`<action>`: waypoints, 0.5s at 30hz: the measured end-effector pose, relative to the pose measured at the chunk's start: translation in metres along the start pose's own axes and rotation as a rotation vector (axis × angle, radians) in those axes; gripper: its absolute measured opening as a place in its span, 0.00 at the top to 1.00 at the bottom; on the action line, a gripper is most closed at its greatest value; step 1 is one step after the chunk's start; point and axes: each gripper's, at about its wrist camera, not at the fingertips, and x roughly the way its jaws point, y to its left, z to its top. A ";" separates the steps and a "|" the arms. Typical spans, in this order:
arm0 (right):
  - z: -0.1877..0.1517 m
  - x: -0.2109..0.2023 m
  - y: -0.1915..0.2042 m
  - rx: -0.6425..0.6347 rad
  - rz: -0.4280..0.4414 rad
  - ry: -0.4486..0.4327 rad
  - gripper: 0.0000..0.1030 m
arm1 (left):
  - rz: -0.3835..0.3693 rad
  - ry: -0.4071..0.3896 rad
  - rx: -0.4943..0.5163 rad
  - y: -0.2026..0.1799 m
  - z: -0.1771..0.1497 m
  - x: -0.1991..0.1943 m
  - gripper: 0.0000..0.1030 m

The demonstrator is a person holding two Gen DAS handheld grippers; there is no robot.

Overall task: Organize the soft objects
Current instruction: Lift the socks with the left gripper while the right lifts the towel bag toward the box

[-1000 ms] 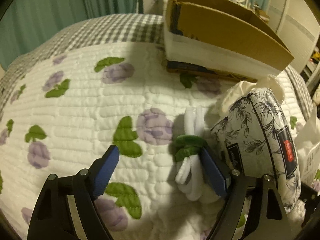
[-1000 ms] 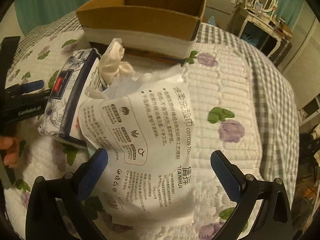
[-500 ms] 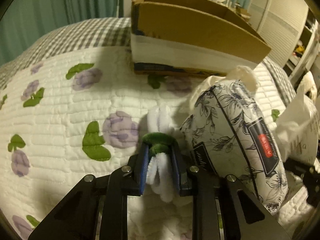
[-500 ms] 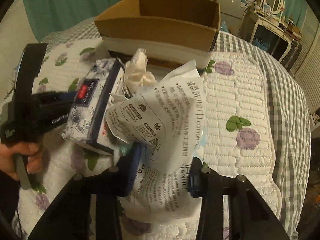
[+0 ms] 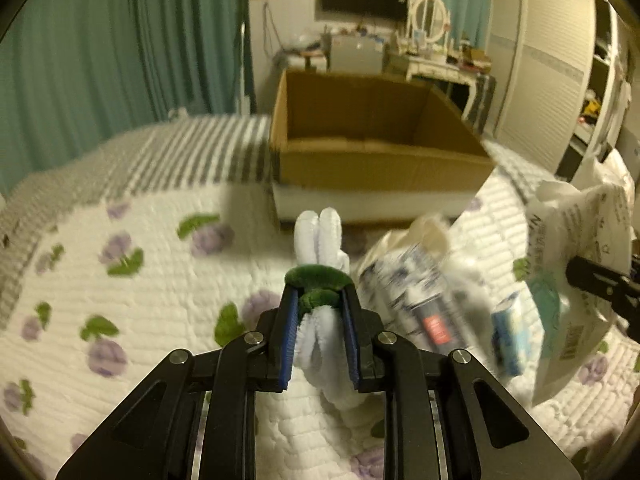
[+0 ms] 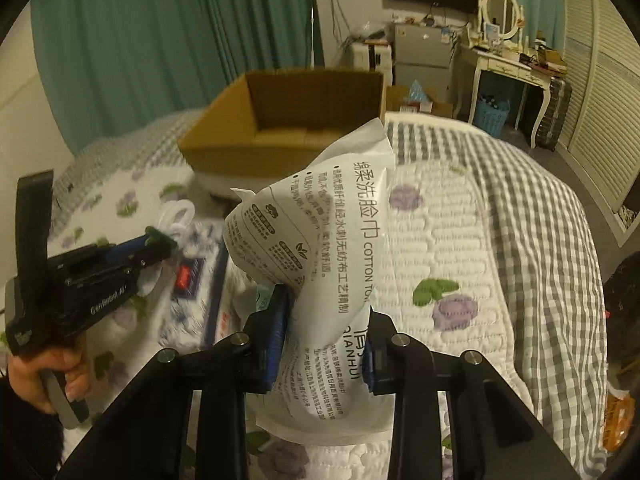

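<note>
Two grips made in last second: your left gripper (image 5: 320, 338) went from wide open to clamped on white bundle (image 5: 320, 320), right gripper (image 6: 326, 340) closing on tissue pack (image 6: 320, 280). Both lifted off quilt (image 5: 140, 300). Next, empty box (image 5: 372, 148) beyond.

Quilted floral bed (image 5: 132, 312), cardboard box (image 5: 376, 160), floral tissue pack (image 5: 420, 300) on it

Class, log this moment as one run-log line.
left tongs: shut on white chenille bundle | right tongs: shut on cotton towel pack | cardboard box: empty
</note>
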 end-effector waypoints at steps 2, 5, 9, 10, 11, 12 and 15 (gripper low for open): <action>0.005 -0.014 0.002 0.002 -0.013 -0.044 0.70 | 0.008 -0.034 0.012 -0.004 0.009 -0.017 0.80; 0.012 -0.035 0.004 0.005 -0.019 -0.093 0.70 | 0.009 -0.088 0.028 -0.007 0.021 -0.045 0.80; 0.027 -0.073 0.009 -0.002 -0.035 -0.176 0.70 | 0.003 -0.173 0.033 -0.008 0.037 -0.092 0.80; 0.031 -0.083 0.009 -0.003 -0.037 -0.196 0.70 | 0.003 -0.189 0.031 -0.006 0.040 -0.101 0.80; 0.036 -0.097 0.012 -0.006 -0.040 -0.227 0.70 | 0.012 -0.215 0.026 -0.004 0.045 -0.113 0.80; 0.040 -0.106 0.013 -0.008 -0.040 -0.249 0.70 | 0.027 -0.240 0.022 -0.002 0.049 -0.122 0.80; 0.054 -0.140 0.022 -0.010 -0.027 -0.326 0.70 | 0.033 -0.321 0.000 0.004 0.062 -0.157 0.80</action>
